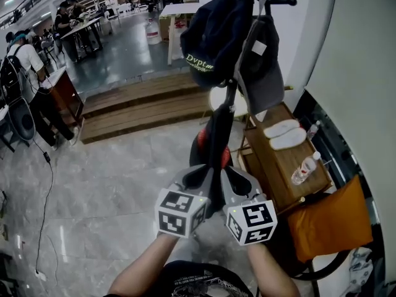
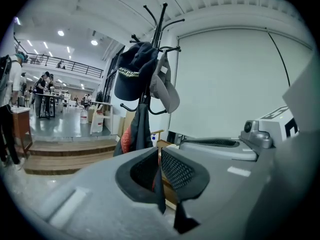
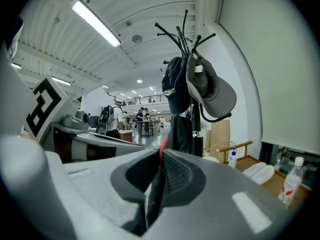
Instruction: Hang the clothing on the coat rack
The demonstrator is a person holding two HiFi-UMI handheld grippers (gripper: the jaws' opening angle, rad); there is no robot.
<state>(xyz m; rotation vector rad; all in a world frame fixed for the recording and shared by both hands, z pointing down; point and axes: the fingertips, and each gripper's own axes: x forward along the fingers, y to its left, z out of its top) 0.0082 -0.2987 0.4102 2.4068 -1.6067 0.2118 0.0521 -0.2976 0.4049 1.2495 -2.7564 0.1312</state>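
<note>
The black metal coat rack point(image 1: 231, 98) is standing straight ahead. The dark navy fabric cap point(image 1: 207, 39) is hanging on its left side, and the grey fabric cap point(image 1: 263, 67) is hanging just right of that. The dark fabric garment point(image 1: 216, 135) is hanging down the pole below both caps and reaching forward to the left gripper point(image 1: 204, 177) and the right gripper point(image 1: 232, 178). These are sitting side by side, each pinching its cloth. The low wooden table point(image 1: 281, 159) is standing right of the pole, carrying the white slippers point(image 1: 281, 133) and, nearer, the clear plastic bottle point(image 1: 304, 169). The wooden steps point(image 1: 142, 107) are running behind, leftward.
</note>
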